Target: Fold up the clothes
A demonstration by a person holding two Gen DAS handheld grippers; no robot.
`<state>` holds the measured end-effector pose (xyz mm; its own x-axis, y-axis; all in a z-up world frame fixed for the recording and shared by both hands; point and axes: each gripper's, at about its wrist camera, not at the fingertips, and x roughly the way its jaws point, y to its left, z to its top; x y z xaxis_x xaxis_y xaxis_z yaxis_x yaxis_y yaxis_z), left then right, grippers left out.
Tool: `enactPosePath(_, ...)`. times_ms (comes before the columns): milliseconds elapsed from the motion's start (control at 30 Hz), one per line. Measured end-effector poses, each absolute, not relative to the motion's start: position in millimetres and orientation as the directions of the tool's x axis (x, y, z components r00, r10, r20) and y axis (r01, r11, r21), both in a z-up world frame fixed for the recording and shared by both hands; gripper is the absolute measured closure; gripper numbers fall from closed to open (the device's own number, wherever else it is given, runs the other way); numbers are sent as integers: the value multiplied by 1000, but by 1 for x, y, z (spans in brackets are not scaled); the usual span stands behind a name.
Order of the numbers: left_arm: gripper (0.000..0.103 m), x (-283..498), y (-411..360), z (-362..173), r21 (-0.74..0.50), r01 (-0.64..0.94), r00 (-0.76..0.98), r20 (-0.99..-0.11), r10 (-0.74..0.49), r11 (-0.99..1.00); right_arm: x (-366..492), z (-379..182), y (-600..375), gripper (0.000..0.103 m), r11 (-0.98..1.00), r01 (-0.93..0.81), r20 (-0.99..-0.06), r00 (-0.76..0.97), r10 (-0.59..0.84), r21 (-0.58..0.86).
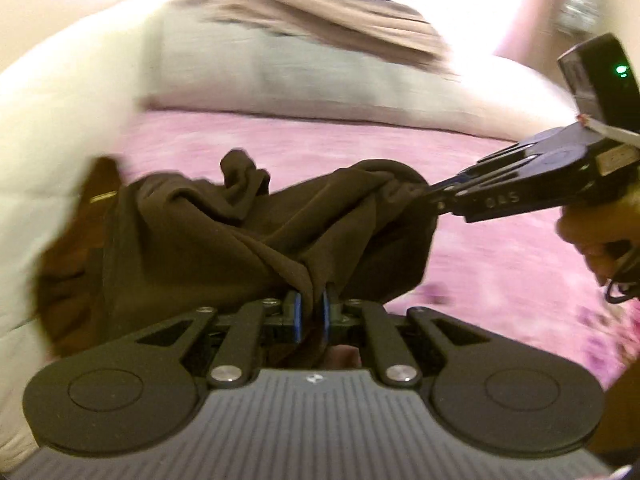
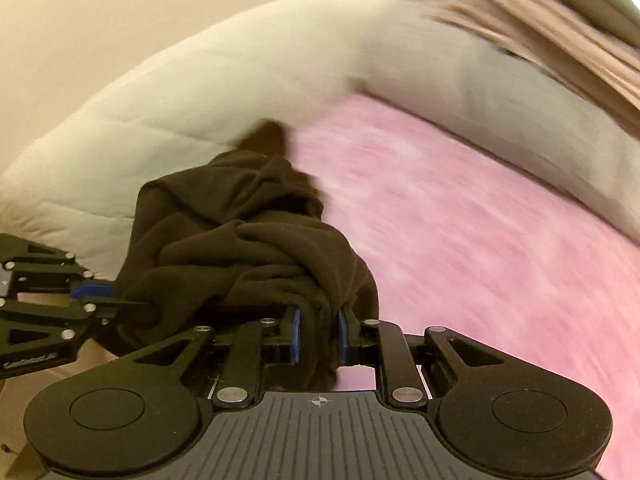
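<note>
A dark brown garment (image 1: 256,232) hangs bunched above a pink bedspread (image 1: 360,148). My left gripper (image 1: 312,308) is shut on one edge of it, the cloth pinched between the blue pads. My right gripper (image 1: 430,196) comes in from the right of the left wrist view and is shut on the garment's other end. In the right wrist view the garment (image 2: 248,240) is bunched in front of my right gripper (image 2: 318,336), which is shut on a thick fold. The left gripper (image 2: 132,304) grips the cloth at the left. Both views are motion-blurred.
A cream quilted duvet (image 1: 60,120) lies along the left and back of the bed. A grey pillow (image 1: 280,68) with a tan blanket (image 1: 328,16) on it sits at the head. The pink bedspread (image 2: 480,220) stretches to the right.
</note>
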<state>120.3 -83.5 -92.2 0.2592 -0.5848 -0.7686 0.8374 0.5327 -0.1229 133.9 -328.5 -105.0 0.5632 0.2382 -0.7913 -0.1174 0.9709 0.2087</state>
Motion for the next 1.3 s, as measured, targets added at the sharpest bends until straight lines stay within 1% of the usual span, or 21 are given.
enactPosePath(167,97,30,-191,-83,-172,936,80,-743,-664,306,36,-76,-453,86,984,98,-792,607,59,148)
enactPosePath(333,97,-82,-313,-83,-197,977,-81,-702,-708,83,-57,-49,-573,86,961,263,-766,634,-103,88)
enactPosePath(400,97,-133,-356,-84,-225,974,-143,-689,-710,22,-99,-44,-619,86,958,278,-760,637,-131,68)
enactPosePath(500,97,-192,-418,-85,-252,967,-206,-676,-707,-40,-151,-35,-688,86,934,351,-757,627,-186,62)
enactPosePath(567,97,-213,-455,-79,-239,969,-211,-668,-714,-63,-182,-23,-728,86,919,392,-744,628,-226,52)
enactPosePath(600,97,-220,-469,-74,-212,974,-201,-663,-721,-76,-197,-17,-747,86,910,412,-738,628,-246,47)
enactPosePath(667,97,-226,-489,-62,-164,981,-183,-655,-733,-98,-219,-7,-769,86,895,444,-718,635,-285,37)
enactPosePath(700,97,-229,-497,-60,-161,981,-189,-656,-730,-110,-230,-3,-777,86,886,462,-710,635,-304,34)
enactPosePath(767,96,-245,-504,-68,-176,972,-232,-686,-690,-153,-251,-11,-787,86,867,497,-721,617,-316,45)
enactPosePath(833,95,-259,-499,-86,-217,957,-290,-736,-612,-192,-270,-34,-785,86,839,543,-772,553,-314,48)
enactPosePath(900,92,-270,-486,-109,-270,944,-329,-781,-530,-189,-289,-58,-782,86,808,588,-821,483,-304,47)
enactPosePath(933,90,-272,-480,-120,-293,940,-341,-797,-498,-175,-299,-71,-780,86,782,623,-852,425,-304,32)
enactPosePath(967,84,-271,-474,-128,-308,939,-343,-810,-476,-152,-308,-83,-778,84,754,657,-882,363,-301,13)
enactPosePath(1000,74,-269,-467,-136,-318,940,-338,-820,-461,-123,-317,-96,-777,63,724,690,-908,299,-295,-9)
enactPosePath(1033,69,-267,-460,-143,-327,940,-334,-831,-445,-94,-325,-101,-772,35,706,708,-915,264,-306,-32)
enactPosePath(1067,64,-262,-454,-150,-337,939,-329,-837,-438,-63,-331,-105,-767,25,688,724,-919,233,-319,-55)
enactPosePath(1100,63,-255,-448,-155,-347,937,-325,-839,-436,-31,-338,-108,-762,21,670,738,-922,202,-331,-78)
enactPosePath(1133,62,-247,-443,-161,-349,937,-318,-843,-435,-8,-343,-107,-758,21,666,742,-920,203,-336,-80)
enactPosePath(1200,55,-229,-437,-166,-323,946,-286,-851,-441,10,-345,-101,-752,21,664,744,-910,220,-350,-76)
enactPosePath(1300,52,-207,-445,-176,-267,963,-229,-868,-441,25,-339,-91,-749,21,684,728,-878,299,-375,-44)
